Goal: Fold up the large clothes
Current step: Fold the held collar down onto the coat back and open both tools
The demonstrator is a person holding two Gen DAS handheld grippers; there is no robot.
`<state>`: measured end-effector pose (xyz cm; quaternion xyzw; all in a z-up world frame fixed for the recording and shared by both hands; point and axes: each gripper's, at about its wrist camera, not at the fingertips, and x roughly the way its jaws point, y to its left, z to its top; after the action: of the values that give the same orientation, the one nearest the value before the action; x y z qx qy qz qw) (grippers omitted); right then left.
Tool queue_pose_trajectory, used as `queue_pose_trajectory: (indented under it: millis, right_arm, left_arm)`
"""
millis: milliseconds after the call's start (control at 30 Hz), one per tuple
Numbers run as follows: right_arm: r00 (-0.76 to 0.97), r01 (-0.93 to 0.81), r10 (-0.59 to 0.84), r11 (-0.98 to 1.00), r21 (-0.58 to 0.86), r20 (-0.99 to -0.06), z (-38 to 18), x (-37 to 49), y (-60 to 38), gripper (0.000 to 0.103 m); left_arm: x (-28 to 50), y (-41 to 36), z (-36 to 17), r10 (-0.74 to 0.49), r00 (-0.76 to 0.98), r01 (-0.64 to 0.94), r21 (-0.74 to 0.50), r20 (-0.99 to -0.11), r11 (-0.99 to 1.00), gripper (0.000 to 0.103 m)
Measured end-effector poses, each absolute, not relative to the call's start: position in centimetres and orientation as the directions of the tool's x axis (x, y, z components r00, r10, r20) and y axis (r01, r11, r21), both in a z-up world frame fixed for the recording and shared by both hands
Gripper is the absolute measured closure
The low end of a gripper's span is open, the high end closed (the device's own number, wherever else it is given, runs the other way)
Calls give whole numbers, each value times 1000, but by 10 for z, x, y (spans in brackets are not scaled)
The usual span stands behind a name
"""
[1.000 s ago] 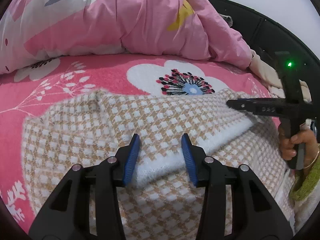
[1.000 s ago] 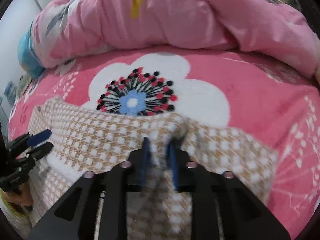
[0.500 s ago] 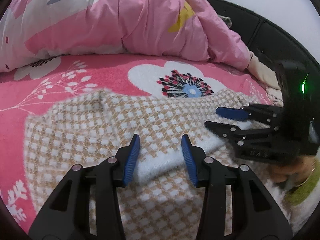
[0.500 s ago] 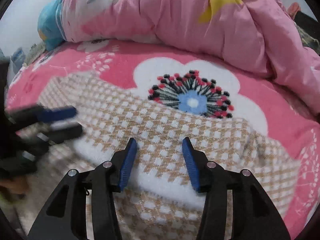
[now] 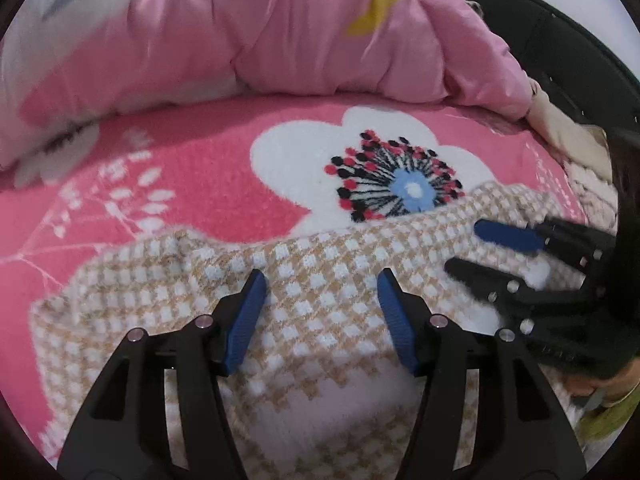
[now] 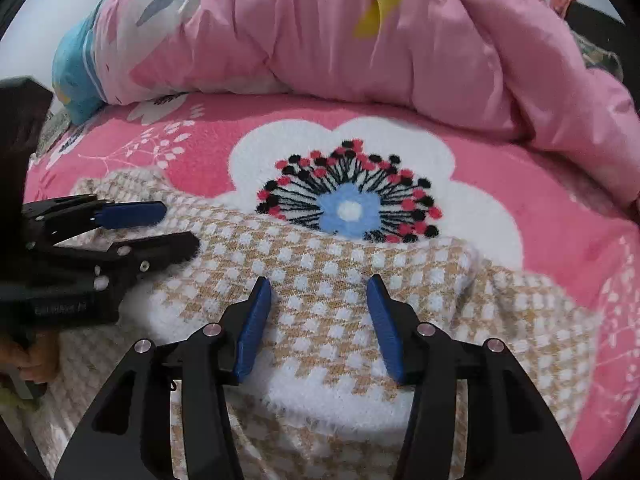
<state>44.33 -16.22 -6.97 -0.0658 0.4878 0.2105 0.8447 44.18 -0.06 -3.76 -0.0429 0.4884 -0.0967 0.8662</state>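
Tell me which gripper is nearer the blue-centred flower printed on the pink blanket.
Right. The right gripper sits over the checked garment just below the flower. The left gripper is off to its lower left, farther away.

Bed (image 6: pixel 208 140) with pink floral blanket carries everything. Tan-and-white checked knit garment (image 6: pixel 332 272) lies flat on it, under and just ahead of each claw. Big white flower print beyond the garment; bunched pink duvet (image 6: pixel 320 32) farther back, across the bed.
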Motion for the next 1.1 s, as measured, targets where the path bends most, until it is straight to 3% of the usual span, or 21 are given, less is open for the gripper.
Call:
queue_pose_trajectory:
  millis: [133,267,400,500,567,700,867,1100]
  right_arm:
    - [506,-353,241,934,57,-828,-52,435,-179,54]
    - [454,-334,251,937,97,-855,-82,440,-190,53]
    - [469,-317,265,941,119,-843,-55,426,-190,53]
    - [482,-357,268,930,92,-834,-58,411,-183,47]
    - [458,-371,234,927,55,-858,-81,411,-177,46]
    - [455,-326,241,941,91,-857,-48,395,-187,45]
    - [510,-348,298,929,123,-807,-1,314,-215,21]
    - [496,-345,344,921,183,-797,-5,210,-228,11]
  left_arm:
    - [430,1,-29,-197,531,152,-136,-824,979,46]
    - [426,0,-40,-176,512,173,-100,-841,980,45]
    - [405,3,-25,-164,539,174,-81,-826,981,46]
    - [391,5,-30,-124,536,177,-33,-835,984,36]
    - [391,14,-40,-150,502,138,-92,-852,986,32]
    - [373,24,-15,-153,515,75,-133,-844,988,32]
    - [303,35,20,-70,572,21,-71,-817,997,23]
    - [201,36,33,-15,605,-61,-65,-796,996,17]
